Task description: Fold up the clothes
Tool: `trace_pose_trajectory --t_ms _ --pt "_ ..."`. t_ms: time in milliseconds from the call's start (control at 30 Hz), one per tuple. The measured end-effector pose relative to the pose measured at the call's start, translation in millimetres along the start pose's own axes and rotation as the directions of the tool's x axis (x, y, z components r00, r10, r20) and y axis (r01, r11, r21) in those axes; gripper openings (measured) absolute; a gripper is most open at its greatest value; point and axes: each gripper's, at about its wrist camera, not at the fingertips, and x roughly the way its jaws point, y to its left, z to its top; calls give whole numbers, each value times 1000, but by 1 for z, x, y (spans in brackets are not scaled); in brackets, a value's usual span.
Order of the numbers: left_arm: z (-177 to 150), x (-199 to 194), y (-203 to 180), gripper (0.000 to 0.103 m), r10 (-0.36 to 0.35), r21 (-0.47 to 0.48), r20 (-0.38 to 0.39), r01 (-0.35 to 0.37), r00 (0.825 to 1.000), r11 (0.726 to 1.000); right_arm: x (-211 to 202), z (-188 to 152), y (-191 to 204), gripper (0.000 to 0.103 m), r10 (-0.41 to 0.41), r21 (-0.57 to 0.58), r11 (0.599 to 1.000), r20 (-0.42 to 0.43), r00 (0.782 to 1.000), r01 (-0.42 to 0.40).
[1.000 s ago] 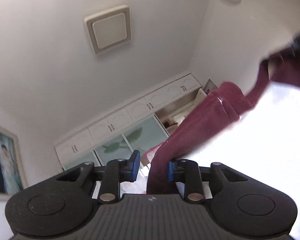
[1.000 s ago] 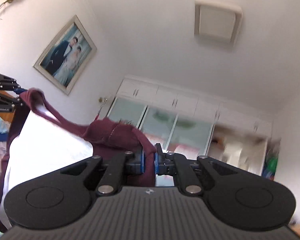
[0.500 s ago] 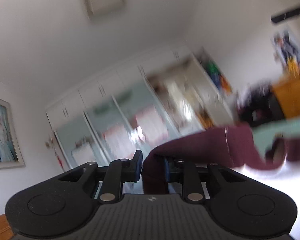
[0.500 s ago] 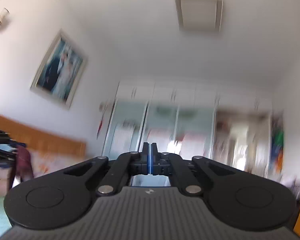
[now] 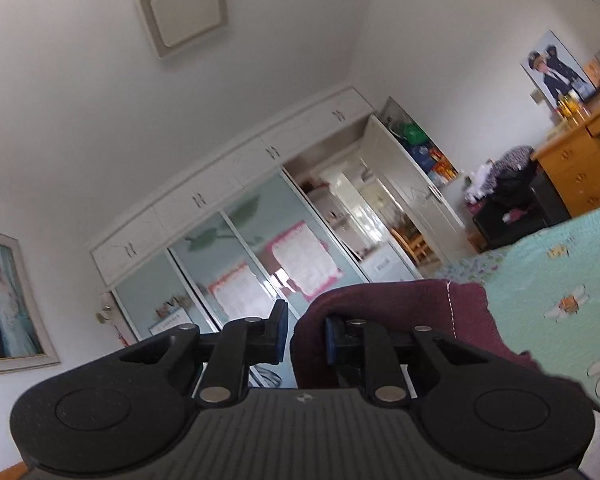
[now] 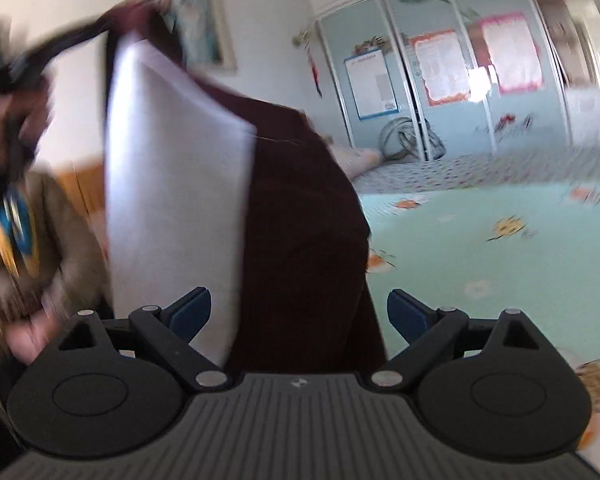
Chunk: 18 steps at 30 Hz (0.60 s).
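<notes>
Room: a bedroom, with a mint bee-print bedspread (image 6: 480,232) in front of you and a white wardrobe (image 5: 236,240) with glass sliding doors behind it.

Garment: the maroon garment (image 6: 300,216), with a white panel (image 6: 172,184) showing on one face, hangs above the bed rather than lying on it.

Left gripper: your left gripper (image 5: 303,334) is nearly pressed together, with a bunched maroon edge draped over its right finger; whether both pads bite the cloth, you cannot tell from this view. The jaws have just been closing.

Right gripper: your right gripper (image 6: 298,314) stands spread wide, and its jaws have just been opening. The hanging cloth drops between the fingers, with no pad pressing on it.

Handling: the fabric looks soft, light and limp, so it will likely sag and swing from one held point.

Where to hold: probably a lower hem or corner, pinched through both layers, so that you can stretch it flat.
</notes>
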Motion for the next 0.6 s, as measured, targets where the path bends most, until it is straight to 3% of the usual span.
trace_pose_trajectory --t_ms 100,233,367,500,600 --pt "2 -20 11 23 9 -61 17 -8 1000 998 8 -3 -42 100 150 183 969 97 984 -166" --pt "13 -15 10 23 9 -85 1 -9 1000 996 41 -1 -77 103 339 348 870 87 937 -348" --pt "24 -7 6 23 -24 -53 14 24 1000 998 88 -11 -83 103 392 384 842 50 919 -380" --pt "31 -4 0 23 -55 -28 27 56 998 998 120 -39 -86 103 497 529 709 93 863 -466" --pt "30 -6 1 23 -61 -27 30 62 998 998 126 -43 -91 103 525 543 658 167 835 -522"
